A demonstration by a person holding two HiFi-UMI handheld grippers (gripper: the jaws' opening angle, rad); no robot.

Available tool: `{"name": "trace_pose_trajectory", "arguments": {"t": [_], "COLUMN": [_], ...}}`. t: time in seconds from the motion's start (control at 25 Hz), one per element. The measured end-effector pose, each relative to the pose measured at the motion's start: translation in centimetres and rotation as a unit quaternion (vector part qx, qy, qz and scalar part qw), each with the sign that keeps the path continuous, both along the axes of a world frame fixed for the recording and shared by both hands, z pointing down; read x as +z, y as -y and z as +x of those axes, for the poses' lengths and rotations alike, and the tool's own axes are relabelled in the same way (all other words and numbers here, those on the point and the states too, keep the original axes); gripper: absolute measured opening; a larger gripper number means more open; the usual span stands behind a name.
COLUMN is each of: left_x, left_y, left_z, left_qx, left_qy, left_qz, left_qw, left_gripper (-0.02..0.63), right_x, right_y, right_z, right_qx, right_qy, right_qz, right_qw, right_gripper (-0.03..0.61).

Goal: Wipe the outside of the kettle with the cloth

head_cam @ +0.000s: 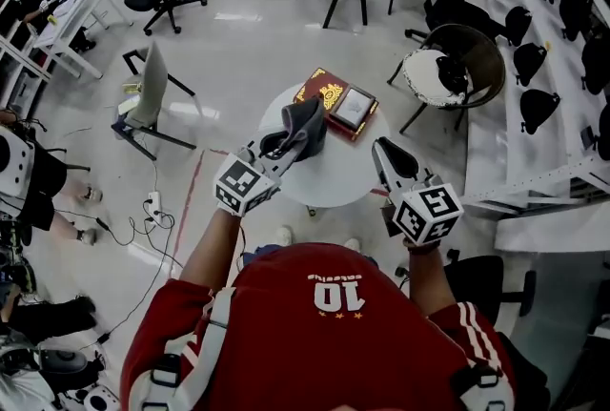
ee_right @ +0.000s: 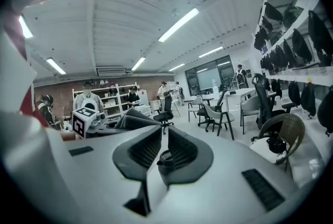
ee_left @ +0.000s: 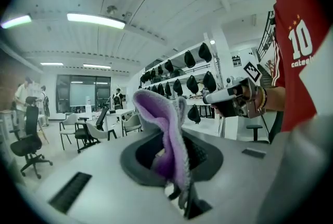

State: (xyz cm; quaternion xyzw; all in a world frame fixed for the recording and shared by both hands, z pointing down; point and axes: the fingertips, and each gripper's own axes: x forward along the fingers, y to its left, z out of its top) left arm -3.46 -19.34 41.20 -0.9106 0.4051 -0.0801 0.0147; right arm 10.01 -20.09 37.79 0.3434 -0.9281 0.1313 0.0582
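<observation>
We see the left gripper (head_cam: pixel 278 148) pinching the cloth (head_cam: pixel 307 125) above the table (head_cam: pixel 335 180). The right gripper (head_cam: pixel 383 152) is pressed together, empty. No kettle in view. The floppy cloth could slip if the pinch loosens.

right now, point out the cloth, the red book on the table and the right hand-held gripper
purple-grey fleece cloth (ee_left: pixel 166 129): left gripper view, the fold clamped between the jaws
red and gold book (head_cam: pixel 322 92): head view, its patterned cover
right hand-held gripper (head_cam: pixel 383 150): head view, between its fingertips

Books (head_cam: pixel 335 102) are crowding your surface (head_cam: pixel 338 178) at twelve o'clock, the cloth (head_cam: pixel 305 128) is hanging at eleven; room is lying open at five.
</observation>
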Motion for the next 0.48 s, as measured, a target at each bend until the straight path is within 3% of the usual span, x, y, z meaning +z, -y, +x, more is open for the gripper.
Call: {"name": "trace_pose_trajectory", "arguments": {"t": [0.28, 0.48], "left_x": [-4.5, -5.8], "left_y": [-1.7, -2.7], "left_z": [-1.6, -2.8], "left_qx": [-0.007, -0.022], "left_qy": [-0.017, -0.017], "left_qz": [0.043, 0.05], "left_qw": [0.9989, 0.9983], "left_gripper": [0.057, 0.057], "right_x": [-1.6, -2.9], "right_y": [-0.1, -0.2], "right_z": [0.9, 1.3], "right_qx": [0.018, 0.033], "right_qy": [0.01, -0.005], "right_qz": [0.026, 0.059], "right_qw": [0.999, 0.998], "right_gripper": [0.046, 0.041]}}
